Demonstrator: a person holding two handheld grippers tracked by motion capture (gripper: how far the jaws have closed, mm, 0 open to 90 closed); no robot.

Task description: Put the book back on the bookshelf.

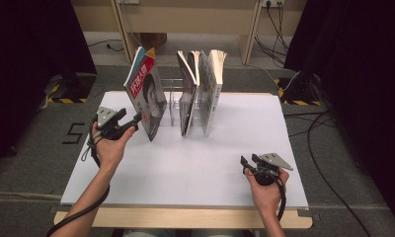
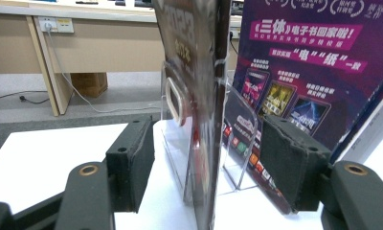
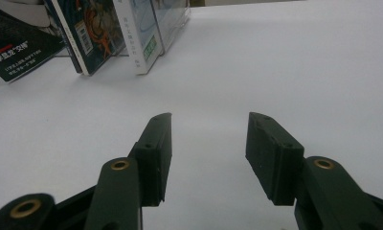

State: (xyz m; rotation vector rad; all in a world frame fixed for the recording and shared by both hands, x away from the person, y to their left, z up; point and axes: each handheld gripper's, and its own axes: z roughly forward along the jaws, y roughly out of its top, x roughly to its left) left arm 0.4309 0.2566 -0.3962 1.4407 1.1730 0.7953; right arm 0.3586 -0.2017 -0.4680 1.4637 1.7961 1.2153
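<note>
High view: even overhead light, white counter (image 1: pixel 195 168) bright, nearly washed out at centre. Dark curtains at both sides swallow detail. Soft short shadows under the books (image 1: pixel 198 94) and both hands. Picture slightly soft throughout, low resolution.

Left gripper view: near claw pads blurred, the clear stand (image 2: pixel 180 143) catches glare along its edges; the purple cover (image 2: pixel 299 62) is sharp enough to read.

Right gripper view: counter glares white, faint grey shadows beneath the pads; far corners bend slightly.
</note>
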